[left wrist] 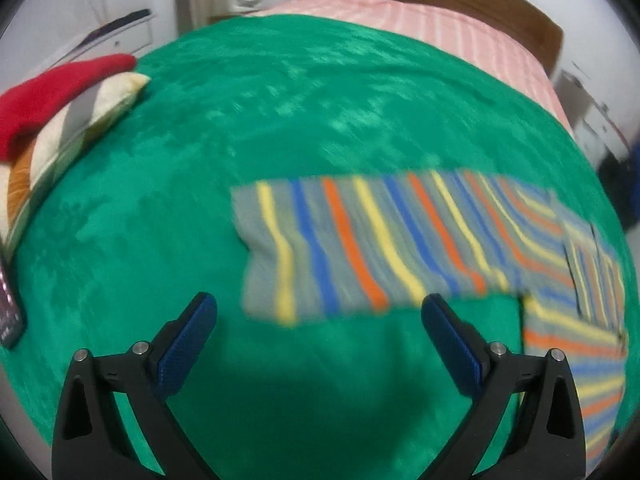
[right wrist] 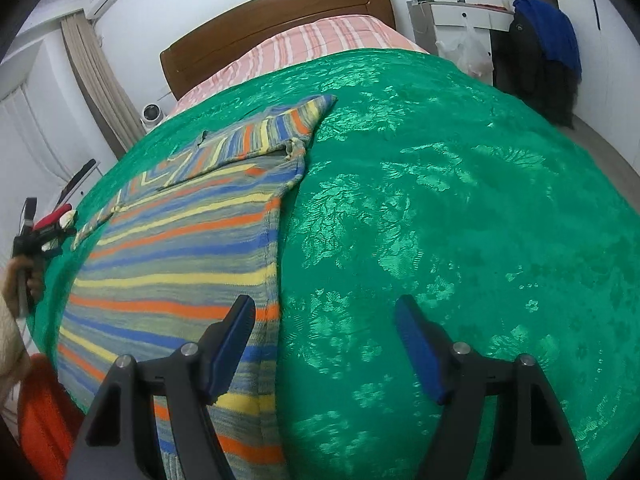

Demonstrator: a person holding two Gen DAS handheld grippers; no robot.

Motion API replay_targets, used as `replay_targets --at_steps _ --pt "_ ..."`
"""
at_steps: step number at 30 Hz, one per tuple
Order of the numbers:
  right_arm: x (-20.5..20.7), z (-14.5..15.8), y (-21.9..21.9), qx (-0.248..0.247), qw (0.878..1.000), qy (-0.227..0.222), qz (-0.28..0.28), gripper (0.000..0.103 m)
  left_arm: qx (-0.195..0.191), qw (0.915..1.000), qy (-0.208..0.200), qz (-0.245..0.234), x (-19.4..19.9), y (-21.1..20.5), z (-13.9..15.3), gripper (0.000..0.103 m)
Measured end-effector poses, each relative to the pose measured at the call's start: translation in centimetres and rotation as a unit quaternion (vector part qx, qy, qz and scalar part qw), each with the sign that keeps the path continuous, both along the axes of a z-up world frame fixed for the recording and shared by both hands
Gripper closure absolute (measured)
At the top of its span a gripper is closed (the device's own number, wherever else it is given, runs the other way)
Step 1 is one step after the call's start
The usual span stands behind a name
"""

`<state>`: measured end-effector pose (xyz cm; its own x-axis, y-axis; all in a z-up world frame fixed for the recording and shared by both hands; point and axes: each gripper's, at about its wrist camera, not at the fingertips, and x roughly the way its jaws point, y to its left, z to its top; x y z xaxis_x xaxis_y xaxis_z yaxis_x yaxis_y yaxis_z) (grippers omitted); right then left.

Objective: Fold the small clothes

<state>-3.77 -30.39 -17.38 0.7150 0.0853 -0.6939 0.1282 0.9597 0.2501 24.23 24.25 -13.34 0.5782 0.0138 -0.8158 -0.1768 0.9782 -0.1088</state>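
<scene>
The left gripper (left wrist: 319, 310) has its two blue-padded fingers spread wide with nothing between them, hovering over bare green bedspread (left wrist: 320, 120) just short of the near edge of a sleeve. The right gripper (right wrist: 325, 320) is likewise spread and empty; its left finger (right wrist: 230, 348) sits over the hem corner of the garment, its right finger over bare bedspread (right wrist: 460, 200). There is one piece of clothing being worked on: a striped sweater (right wrist: 180, 248) in grey, yellow, blue and orange, lying flat on the bed. In the left wrist view the sweater (left wrist: 360, 248) shows one sleeve stretched out sideways, though this view is blurred. In the right wrist view the other sleeve lies folded up near the collar, and the body runs toward the camera along the left half of the bed. Farther out, one pile of folded clothes (left wrist: 52, 120) with a red piece on top rests at the bed's left edge. Beyond the bedspread lie a pink striped sheet (right wrist: 320, 44) and one wooden headboard (right wrist: 272, 16). One white dresser (right wrist: 460, 16) stands against the wall, with one blue cloth (right wrist: 548, 36) draped beside it.
</scene>
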Motion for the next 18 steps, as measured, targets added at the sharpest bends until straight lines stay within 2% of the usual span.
replay_targets --at_steps 3,8,10,12,13,14,15,18 --pt "0.1 -0.2 0.2 -0.006 1.0 0.003 0.002 0.03 -0.026 0.9993 0.003 0.027 2.1 2.7 0.0 0.001" --pt "0.3 -0.3 0.2 -0.006 1.0 0.002 0.001 0.028 -0.106 0.9904 0.037 0.08 4.6 7.0 -1.8 0.003" --pt "0.3 -0.3 0.3 -0.007 1.0 0.003 0.001 0.028 -0.131 0.9867 0.044 0.085 4.8 7.4 -2.5 0.016" --pt "0.3 -0.3 0.3 -0.007 1.0 0.003 0.001 0.027 -0.137 0.9861 0.054 0.077 4.7 6.8 -2.9 0.047" --pt "0.3 -0.3 0.3 -0.007 1.0 0.003 0.002 0.027 -0.127 0.9877 0.063 0.067 4.8 6.3 -3.2 0.057" --pt "0.3 -0.4 0.3 -0.007 1.0 0.003 0.002 0.027 -0.118 0.9888 0.067 0.06 4.9 6.0 -3.4 0.087" --pt "0.3 -0.4 0.2 -0.006 1.0 0.003 0.001 0.027 -0.122 0.9886 0.07 0.053 4.9 5.6 -3.5 0.099" --pt "0.4 -0.4 0.3 -0.005 1.0 0.002 0.001 0.025 -0.117 0.9912 0.044 0.041 4.3 4.4 -2.0 0.101"
